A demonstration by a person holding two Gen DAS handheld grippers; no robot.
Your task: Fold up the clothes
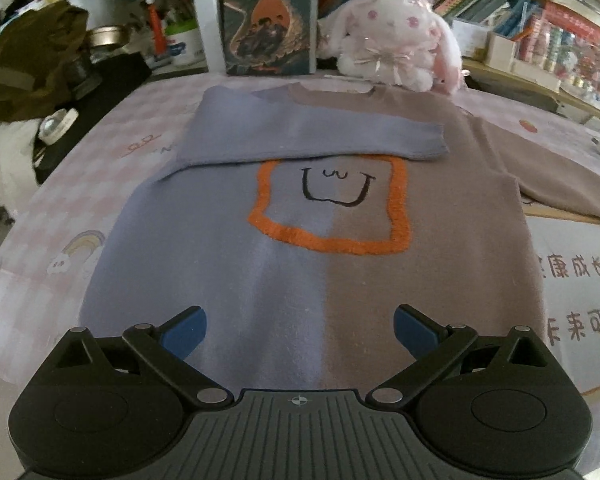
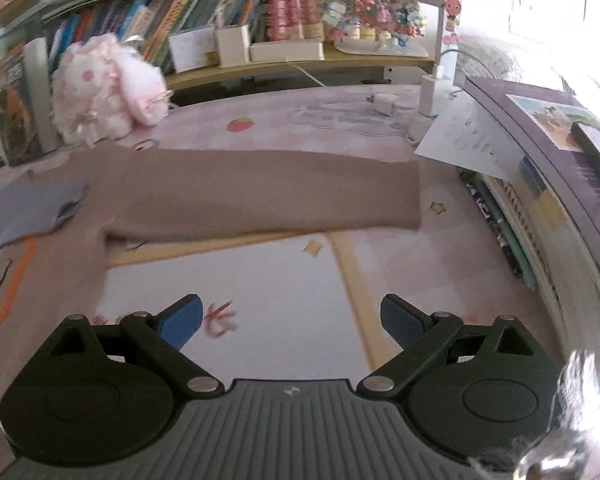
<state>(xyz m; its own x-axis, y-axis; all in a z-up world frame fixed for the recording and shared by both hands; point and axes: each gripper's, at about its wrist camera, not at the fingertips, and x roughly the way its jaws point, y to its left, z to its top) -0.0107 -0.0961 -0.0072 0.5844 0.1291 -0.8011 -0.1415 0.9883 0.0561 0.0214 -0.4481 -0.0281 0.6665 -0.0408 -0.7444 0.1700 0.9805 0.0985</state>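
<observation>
sweater (image 1: 308,216) flat ahead of left gripper (image 1: 300,334), jaws wide; right gripper (image 2: 291,322) wide, sweater up-left

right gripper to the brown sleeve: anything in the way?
Nothing visible. The right gripper is open over bare pink mat, and the brown sleeve lies flat just ahead, stretched out to the side. The paper and stacked books sit off to the right, beyond the cuff, clear of the path.
</observation>
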